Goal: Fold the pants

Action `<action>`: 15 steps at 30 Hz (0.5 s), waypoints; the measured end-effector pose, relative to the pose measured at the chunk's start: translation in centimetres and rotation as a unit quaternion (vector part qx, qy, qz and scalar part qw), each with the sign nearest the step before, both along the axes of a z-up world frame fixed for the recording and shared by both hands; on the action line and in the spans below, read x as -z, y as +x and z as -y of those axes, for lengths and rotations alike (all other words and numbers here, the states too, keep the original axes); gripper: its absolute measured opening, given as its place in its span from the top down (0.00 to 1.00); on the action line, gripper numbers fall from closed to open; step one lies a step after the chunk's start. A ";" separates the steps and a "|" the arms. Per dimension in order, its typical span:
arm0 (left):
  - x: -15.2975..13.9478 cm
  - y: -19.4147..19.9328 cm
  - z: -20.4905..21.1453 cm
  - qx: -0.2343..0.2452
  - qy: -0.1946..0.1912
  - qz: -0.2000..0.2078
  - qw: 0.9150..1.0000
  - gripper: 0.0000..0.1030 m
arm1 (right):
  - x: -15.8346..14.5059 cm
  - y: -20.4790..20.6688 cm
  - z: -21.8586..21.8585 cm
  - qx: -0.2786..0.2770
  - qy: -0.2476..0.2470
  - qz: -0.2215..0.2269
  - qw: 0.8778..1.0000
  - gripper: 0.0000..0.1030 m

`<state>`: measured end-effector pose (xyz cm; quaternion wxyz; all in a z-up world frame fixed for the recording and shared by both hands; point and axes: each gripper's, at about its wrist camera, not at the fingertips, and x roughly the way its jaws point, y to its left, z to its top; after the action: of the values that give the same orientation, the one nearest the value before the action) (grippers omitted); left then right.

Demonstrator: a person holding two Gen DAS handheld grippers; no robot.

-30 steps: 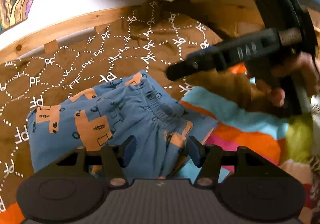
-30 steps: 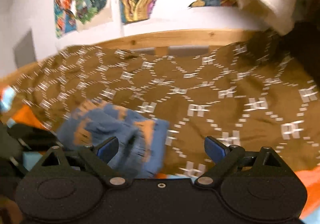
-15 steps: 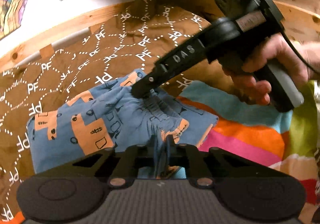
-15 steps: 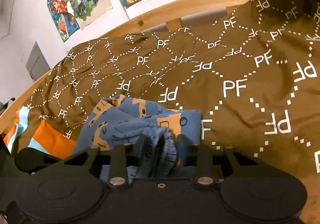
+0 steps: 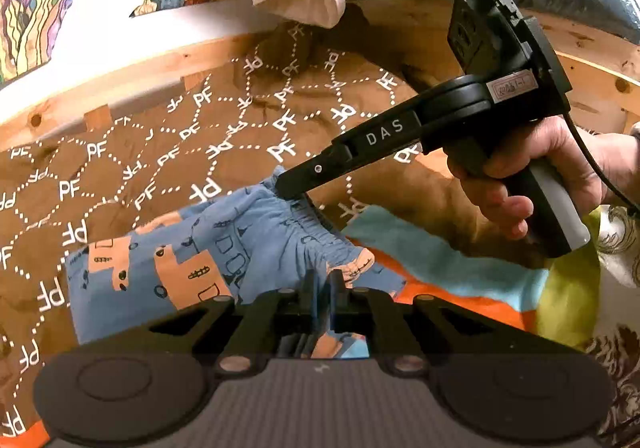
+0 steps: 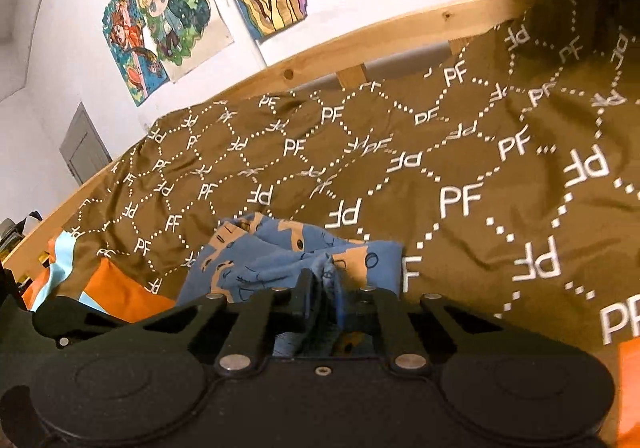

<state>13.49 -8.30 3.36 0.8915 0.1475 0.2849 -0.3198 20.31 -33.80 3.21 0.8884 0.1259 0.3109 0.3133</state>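
Pants (image 5: 224,248): blue, orange print, lying on the brown "PF" cover (image 5: 120,152), waistband end toward both grippers.

Left gripper (image 5: 322,280): a second ago wide over the waistband; now clamped on a pinch of it, pads nearly meeting.

Right gripper (image 5: 294,184): a second ago wide and short of the cloth; now at the far waistband corner, jaws closing on a bunched fold (image 6: 326,272) between them.

Reading: both waistband corners taken, so the pants look ready to be lifted or carried over for a fold.

Obscured: leg hems not distinguishable; the near pants edge lies under the left gripper body; how many layers each pinch holds cannot be told; right fingertips hidden by cloth.
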 end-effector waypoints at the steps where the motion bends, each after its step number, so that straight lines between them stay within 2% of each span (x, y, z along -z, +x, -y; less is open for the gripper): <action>1: -0.1 0.1 0.2 0.003 0.001 0.002 1.000 0.95 | -0.2 -0.1 0.2 0.001 -0.001 0.003 1.000 0.89; 6: 1.2 0.7 1.1 0.027 0.021 -0.005 0.999 0.95 | -0.2 -0.4 0.8 0.009 -0.017 0.009 1.000 0.89; 10: 3.7 1.1 1.6 0.052 0.043 -0.007 0.998 0.94 | 1.8 -0.4 0.9 0.020 -0.041 -0.009 0.999 0.89; 13: 4.2 1.0 1.5 0.063 0.050 0.005 0.997 0.90 | 3.0 -0.4 1.2 0.031 -0.047 -0.021 0.998 0.89; 15: 4.0 0.8 1.2 0.067 0.045 0.000 0.997 0.83 | 3.2 -0.6 1.4 0.042 -0.056 -0.024 0.997 0.78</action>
<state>14.31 -9.53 -0.65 0.8604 0.2063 0.2885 -0.3660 19.69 -35.17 0.01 0.8988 0.0964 0.3437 0.2545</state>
